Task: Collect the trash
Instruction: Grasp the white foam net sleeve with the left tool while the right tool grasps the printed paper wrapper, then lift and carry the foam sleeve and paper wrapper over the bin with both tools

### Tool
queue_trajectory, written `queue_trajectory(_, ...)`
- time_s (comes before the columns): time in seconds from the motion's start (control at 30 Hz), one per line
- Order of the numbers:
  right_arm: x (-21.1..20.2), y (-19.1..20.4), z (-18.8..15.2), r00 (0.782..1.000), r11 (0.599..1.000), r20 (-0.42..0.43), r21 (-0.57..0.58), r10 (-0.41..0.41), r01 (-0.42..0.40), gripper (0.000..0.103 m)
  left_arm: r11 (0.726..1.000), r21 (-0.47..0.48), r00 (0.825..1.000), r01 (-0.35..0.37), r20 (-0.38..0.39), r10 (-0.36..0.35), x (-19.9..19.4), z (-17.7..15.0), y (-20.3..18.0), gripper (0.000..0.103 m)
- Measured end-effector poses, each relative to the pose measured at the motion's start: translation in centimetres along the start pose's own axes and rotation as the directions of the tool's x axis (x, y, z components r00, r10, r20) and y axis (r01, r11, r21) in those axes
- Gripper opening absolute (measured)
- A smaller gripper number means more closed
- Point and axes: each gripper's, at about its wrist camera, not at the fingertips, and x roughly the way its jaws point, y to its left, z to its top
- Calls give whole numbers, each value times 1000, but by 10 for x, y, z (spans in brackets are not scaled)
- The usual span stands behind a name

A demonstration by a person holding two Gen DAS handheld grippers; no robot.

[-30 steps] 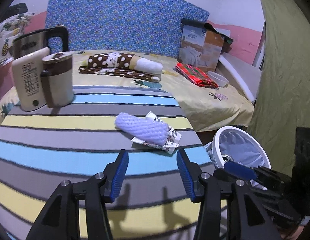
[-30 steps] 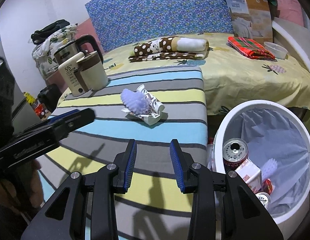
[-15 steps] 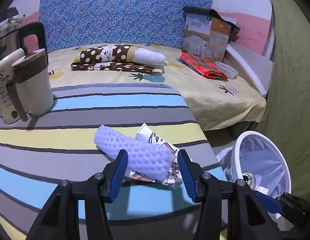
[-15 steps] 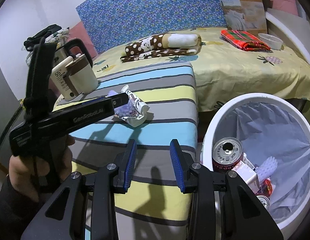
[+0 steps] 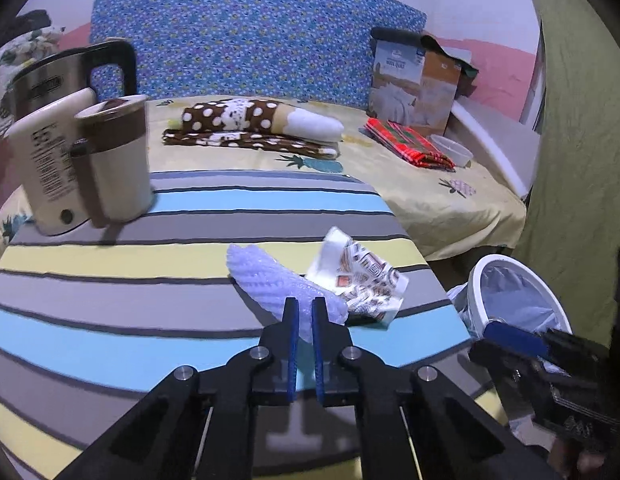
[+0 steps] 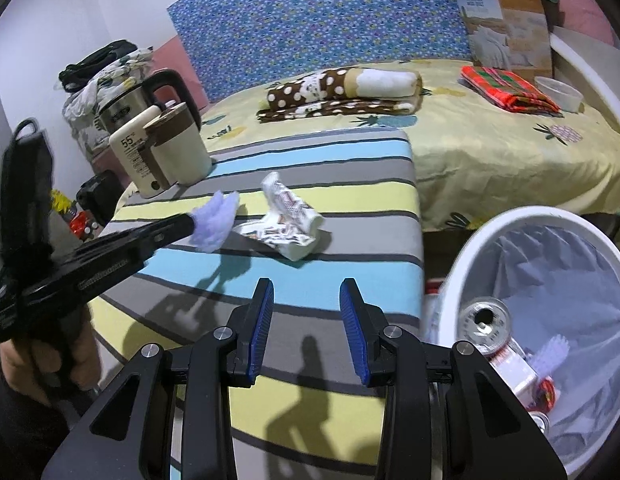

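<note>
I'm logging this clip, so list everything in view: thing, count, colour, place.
foam net: 1, lilac, pinched in left tongs
wrapper: 1, printed white, on striped table
mug: 1, cream-brown, table's far left
kettle: 1, steel, behind mug
bin: 1, white, right of table
cans: 2 seen, in bin
blanket: 1, brown dotted, on bed
red cloth: 1, bed
box: 1, bed
bowl: 1, clear, bed
left tongs: shut
right tongs: open, empty
</note>
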Motion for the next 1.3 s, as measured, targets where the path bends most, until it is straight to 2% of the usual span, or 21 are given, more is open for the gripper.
queue_trajectory(0.3,22,6,15,1000,999,-15,-34,-12,11,39,999,-39,999,-31,9,32,-24,-9,43,9)
queue_trajectory(0.37,27,6,19,999,999,-21,-46,-25,24,40,998,-56,999,-33,12,34,-26,-10,47,24)
queue_trajectory(0.43,33,5,21,999,998,-37,-56,-26,24,40,997,-80,1000,-15,23,17,-29,-11,52,49)
queue_trajectory(0.6,43,1,27,997,996,-52,-72,-51,47,40,994,-110,1000,-20,19,22,-21,-10,52,52)
queue_trajectory(0.9,68,-2,34,992,994,-109,-94,-57,47,40,990,-127,993,-60,-109,46,23,-17,51,52)
queue_trajectory(0.97,69,-4,34,992,997,-120,-69,-30,22,40,990,-120,993,-67,-110,54,25,-19,51,50)
queue_trajectory(1.03,68,-5,33,992,999,-123,-55,-10,4,40,991,-115,992,-67,-110,54,26,-20,51,35)
queue_trajectory(1.07,67,-4,32,993,998,-120,-57,-11,5,40,992,-111,993,-67,-109,55,26,-21,51,31)
queue_trajectory(1.1,65,-2,31,993,998,-114,-60,-13,6,33,992,-104,992,-69,-108,58,25,-22,50,26)
queue_trajectory(1.2,61,2,27,994,998,-106,-65,-14,7,32,994,-89,994,-63,-97,55,22,-22,47,18)
queue_trajectory(1.3,55,5,23,996,998,-93,-55,-12,7,31,995,-81,995,-53,-83,46,17,-23,44,16)
